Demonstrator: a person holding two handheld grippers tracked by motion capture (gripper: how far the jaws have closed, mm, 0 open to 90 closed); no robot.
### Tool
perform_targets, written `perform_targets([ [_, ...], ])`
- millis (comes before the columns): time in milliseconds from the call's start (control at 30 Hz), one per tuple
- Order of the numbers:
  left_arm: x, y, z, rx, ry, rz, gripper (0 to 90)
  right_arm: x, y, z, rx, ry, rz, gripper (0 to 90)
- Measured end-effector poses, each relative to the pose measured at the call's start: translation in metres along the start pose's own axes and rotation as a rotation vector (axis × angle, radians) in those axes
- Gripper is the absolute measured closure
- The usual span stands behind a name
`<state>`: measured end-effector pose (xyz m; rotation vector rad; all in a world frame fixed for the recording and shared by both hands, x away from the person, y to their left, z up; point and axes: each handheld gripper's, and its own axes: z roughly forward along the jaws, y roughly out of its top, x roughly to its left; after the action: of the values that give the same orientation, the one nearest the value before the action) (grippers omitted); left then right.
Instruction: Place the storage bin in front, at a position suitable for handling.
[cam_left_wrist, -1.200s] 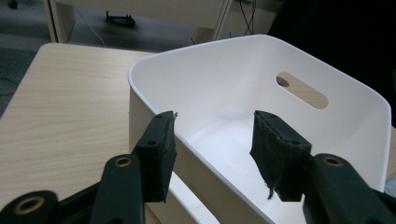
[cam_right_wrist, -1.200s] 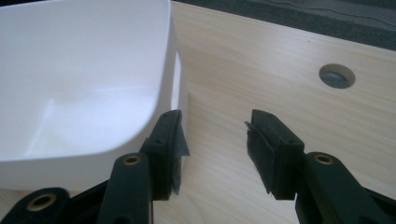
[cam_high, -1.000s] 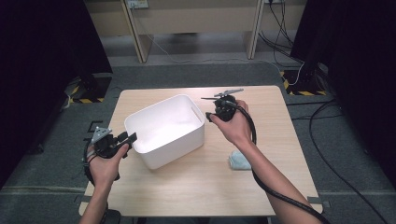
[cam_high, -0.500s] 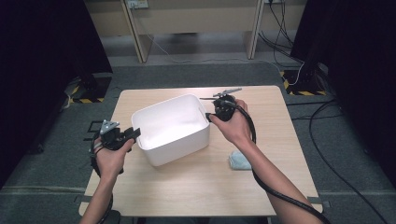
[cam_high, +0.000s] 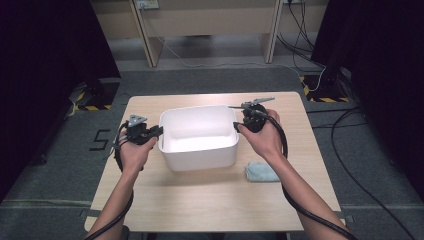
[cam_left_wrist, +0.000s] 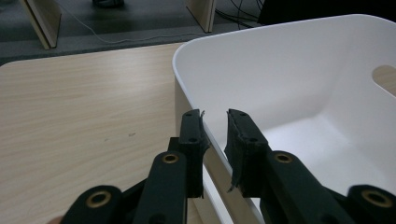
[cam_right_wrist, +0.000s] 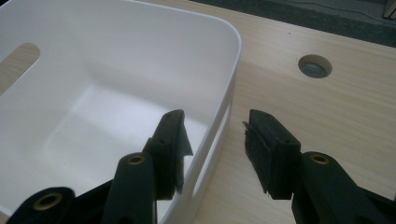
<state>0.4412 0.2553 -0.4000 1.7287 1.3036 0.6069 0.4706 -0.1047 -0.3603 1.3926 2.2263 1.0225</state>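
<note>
White rectangular plastic tub (cam_high: 198, 135), empty, on the wooden table (cam_high: 210, 200).
Left gripper (cam_left_wrist: 215, 130) has just closed, pinching the tub's rim; right gripper (cam_right_wrist: 212, 135) straddles the opposite wall, spread.

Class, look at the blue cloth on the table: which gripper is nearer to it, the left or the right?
Right. The right gripper straddles the tub's right wall, just above the cloth in the high view. The left gripper is shut on the tub's far-side wall, across from the cloth.
</note>
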Motion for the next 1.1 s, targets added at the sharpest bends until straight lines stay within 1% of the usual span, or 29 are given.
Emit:
perform_targets([
  [67,0.0,0.001,0.001,-0.003,-0.01,-0.001,76.5,-0.002,-0.001,-0.002,-0.004,-0.001,0.007,56.7],
  [100,0.0,0.001,0.0,-0.02,-0.032,-0.009,74.3,-0.003,-0.002,-0.003,-0.009,0.0,0.005,56.7],
  [133,0.0,0.001,-0.004,-0.042,-0.059,-0.028,69.4,-0.003,-0.003,-0.004,-0.011,0.0,0.006,56.6],
  [167,0.0,0.001,-0.009,-0.056,-0.076,-0.034,63.6,-0.004,-0.005,-0.006,-0.016,0.004,0.006,56.6],
  [200,0.0,-0.001,-0.016,-0.073,-0.086,-0.022,59.0,-0.004,-0.006,-0.008,-0.019,0.005,0.008,56.6],
  [233,0.0,-0.003,-0.026,-0.087,-0.095,0.018,57.9,-0.005,-0.008,-0.01,-0.024,0.006,0.005,56.6],
  [267,0.0,-0.005,-0.032,-0.09,-0.101,0.036,56.9,-0.006,-0.011,-0.014,-0.025,0.009,0.006,56.6],
  [300,0.0,-0.009,-0.041,-0.096,-0.118,0.044,56.5,-0.007,-0.013,-0.016,-0.028,0.013,0.002,56.8],
  [333,0.001,-0.014,-0.05,-0.107,-0.143,0.041,55.8,-0.007,-0.016,-0.02,-0.037,0.02,-0.001,57.1],
  [367,0.003,-0.021,-0.06,-0.121,-0.179,0.03,55.1,-0.007,-0.02,-0.024,-0.042,0.032,0.001,58.0],
  [400,0.003,-0.026,-0.066,-0.126,-0.199,0.023,54.8,-0.008,-0.024,-0.03,-0.051,0.038,0.0,59.6],
  [433,0.003,-0.034,-0.073,-0.133,-0.223,0.027,55.0,-0.009,-0.027,-0.033,-0.053,0.042,0.004,61.2],
  [467,0.003,-0.04,-0.077,-0.134,-0.225,0.038,56.8,-0.01,-0.032,-0.037,-0.055,0.039,-0.002,65.1],
  [500,0.003,-0.05,-0.081,-0.107,-0.208,0.057,60.5,-0.01,-0.035,-0.039,-0.046,0.03,-0.009,67.1],
  [533,0.003,-0.055,-0.083,-0.095,-0.194,0.067,65.4,-0.011,-0.04,-0.04,-0.028,0.02,-0.016,68.8],
  [567,0.003,-0.063,-0.084,-0.095,-0.192,0.066,66.8,-0.012,-0.043,-0.04,-0.019,0.018,-0.017,69.3],
  [600,0.003,-0.067,-0.084,-0.093,-0.199,0.063,67.3,-0.013,-0.047,-0.04,-0.005,0.019,-0.013,69.7],
  [633,0.003,-0.073,-0.082,-0.081,-0.212,0.064,66.7,-0.013,-0.049,-0.039,0.0,0.021,-0.013,70.0],
  [667,0.002,-0.076,-0.08,-0.07,-0.219,0.073,63.6,-0.012,-0.052,-0.039,0.007,0.021,-0.016,70.1],
  [700,0.0,-0.08,-0.076,-0.045,-0.214,0.082,61.3,-0.011,-0.053,-0.038,0.012,0.023,-0.02,70.2],
  [733,-0.002,-0.082,-0.073,-0.033,-0.208,0.096,58.8,-0.009,-0.055,-0.037,0.019,0.03,-0.029,70.9],
  [800,-0.006,-0.082,-0.065,-0.018,-0.203,0.125,54.8,-0.006,-0.056,-0.035,0.027,0.028,-0.056,73.9],
  [867,-0.009,-0.08,-0.058,-0.019,-0.209,0.141,54.1,-0.005,-0.056,-0.032,0.034,0.025,-0.07,75.9],
  [900,-0.011,-0.078,-0.054,-0.015,-0.211,0.157,54.4,-0.004,-0.055,-0.03,0.041,0.025,-0.07,76.3],
  [1000,-0.018,-0.073,-0.047,-0.01,-0.219,0.169,55.3,-0.002,-0.055,-0.026,0.045,0.03,-0.068,77.0],
  [1100,-0.022,-0.069,-0.042,-0.001,-0.195,0.177,55.0,0.0,-0.056,-0.023,0.046,0.032,-0.075,77.7],
])
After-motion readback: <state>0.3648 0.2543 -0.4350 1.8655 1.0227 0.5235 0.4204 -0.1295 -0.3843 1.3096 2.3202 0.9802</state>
